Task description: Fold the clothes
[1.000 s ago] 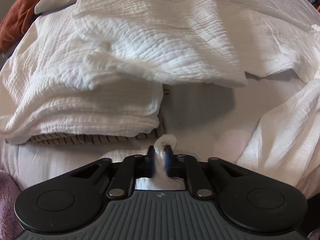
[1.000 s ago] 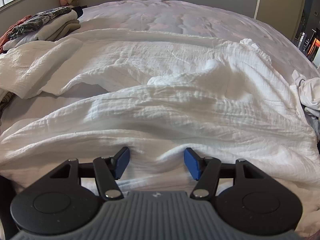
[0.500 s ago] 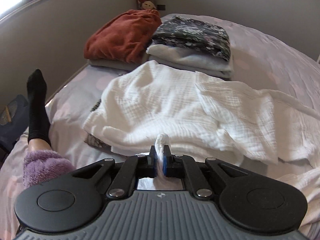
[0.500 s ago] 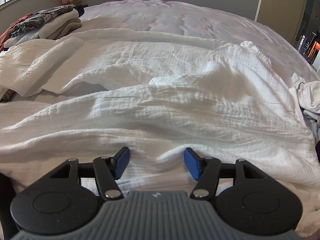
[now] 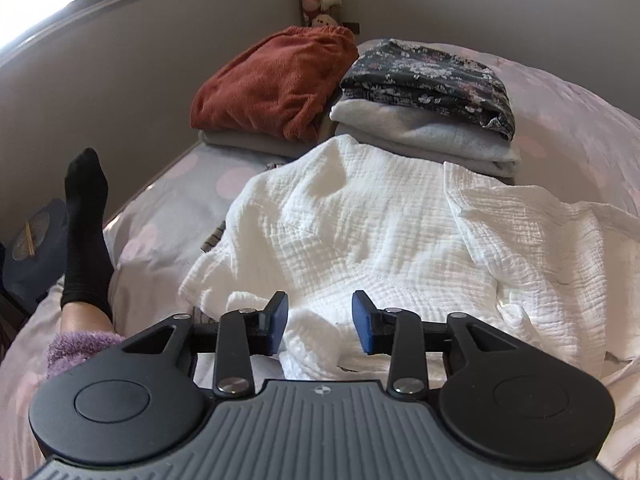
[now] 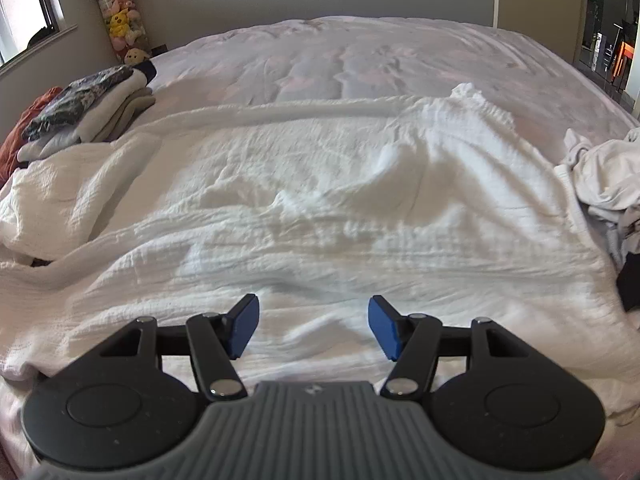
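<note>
left gripper (image 5: 320, 320): jaws opening, crinkled white muslin garment (image 5: 380, 232) lying loose between blue pads, not pinched | right gripper (image 6: 312, 326): wide, nothing held, over same cloth (image 6: 320, 208) spread on pale bed (image 6: 360, 56) | far left: folded rust-red fleece (image 5: 272, 84), dark floral stack (image 5: 428, 80)

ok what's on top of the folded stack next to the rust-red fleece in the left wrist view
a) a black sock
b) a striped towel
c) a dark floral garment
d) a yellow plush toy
c: the dark floral garment lies folded on the pale grey folded pieces, right of the rust-red fleece.
</note>
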The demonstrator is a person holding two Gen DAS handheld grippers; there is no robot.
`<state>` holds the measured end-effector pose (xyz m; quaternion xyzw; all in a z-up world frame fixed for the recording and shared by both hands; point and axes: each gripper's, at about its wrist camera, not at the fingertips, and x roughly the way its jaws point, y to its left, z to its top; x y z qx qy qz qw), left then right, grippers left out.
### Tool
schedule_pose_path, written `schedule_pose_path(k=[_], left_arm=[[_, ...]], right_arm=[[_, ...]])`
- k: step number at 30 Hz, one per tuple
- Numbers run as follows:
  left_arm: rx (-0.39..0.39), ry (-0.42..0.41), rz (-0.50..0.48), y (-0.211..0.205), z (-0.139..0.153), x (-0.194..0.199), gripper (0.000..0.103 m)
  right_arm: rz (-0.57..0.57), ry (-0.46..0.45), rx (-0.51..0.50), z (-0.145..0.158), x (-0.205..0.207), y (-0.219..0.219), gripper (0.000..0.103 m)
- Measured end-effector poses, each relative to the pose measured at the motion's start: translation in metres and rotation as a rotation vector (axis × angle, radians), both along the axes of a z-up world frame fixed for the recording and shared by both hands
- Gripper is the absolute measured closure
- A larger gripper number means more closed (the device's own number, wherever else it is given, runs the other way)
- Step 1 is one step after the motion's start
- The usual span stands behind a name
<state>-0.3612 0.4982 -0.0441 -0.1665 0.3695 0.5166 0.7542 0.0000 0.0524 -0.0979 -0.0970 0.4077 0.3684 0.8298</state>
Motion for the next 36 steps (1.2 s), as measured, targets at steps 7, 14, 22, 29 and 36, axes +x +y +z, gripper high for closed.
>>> schedule_pose_path(k=[7,14,22,29,36], left_arm=[[-0.04,0.035,-0.245,-0.044,0.017,-0.007,0.061],[-0.091,0.188,-0.526,-0.105,-0.013,0.005,0.061],[-0.251,0.358,-0.82,-0.155,-0.056,0.012,0.065],[-0.287,0.454,-0.887,-0.161,-0.098,0.033,0.065],[-0.222,0.475,-0.91,-0.15,-0.116,0.047,0.061]], right_arm=[[-0.166,-0.029,-0.066,0.043,0.064,-0.096,0.039],[-0.286,0.028,-0.142,0.034,0.101,-0.177,0.053],[-0.351,0.09,-0.155,0.013,0.104,-0.212,0.057],[-0.372,0.088,-0.154,0.008,0.101,-0.221,0.057],[-0.375,0.082,-0.166,0.004,0.102,-0.232,0.056]])
